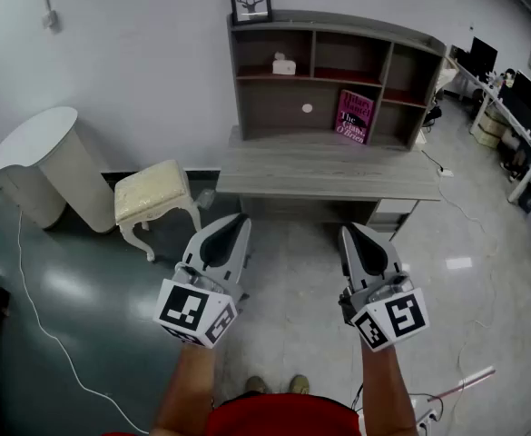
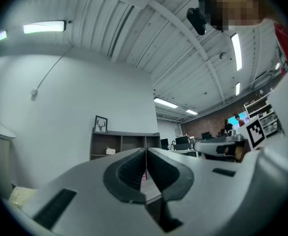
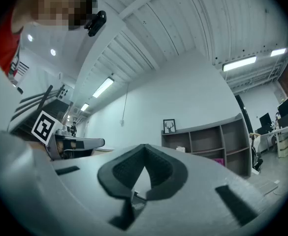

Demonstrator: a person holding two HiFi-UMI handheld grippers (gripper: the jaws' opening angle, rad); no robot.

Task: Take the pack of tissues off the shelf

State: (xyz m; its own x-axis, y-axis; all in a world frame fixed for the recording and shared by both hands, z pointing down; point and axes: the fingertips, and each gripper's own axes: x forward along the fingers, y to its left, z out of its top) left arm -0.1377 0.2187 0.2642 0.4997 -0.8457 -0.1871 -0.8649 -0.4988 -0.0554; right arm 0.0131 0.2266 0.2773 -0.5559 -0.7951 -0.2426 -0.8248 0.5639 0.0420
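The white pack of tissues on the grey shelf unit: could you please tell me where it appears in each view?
Head view: white pack of tissues top centre, in the grey shelf unit's upper-left compartment.
Left gripper view: the pack sits left of centre.
Right gripper view: the pack sits right of centre.
Shared landmark: black-framed deer picture atop the shelf unit.

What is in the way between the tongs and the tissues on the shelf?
Nothing that shows. The pack of tissues sits alone in the shelf's top left compartment, open at the front. Only floor and the desk lie between it and the closed left tongs and right tongs. The stool stands off left.
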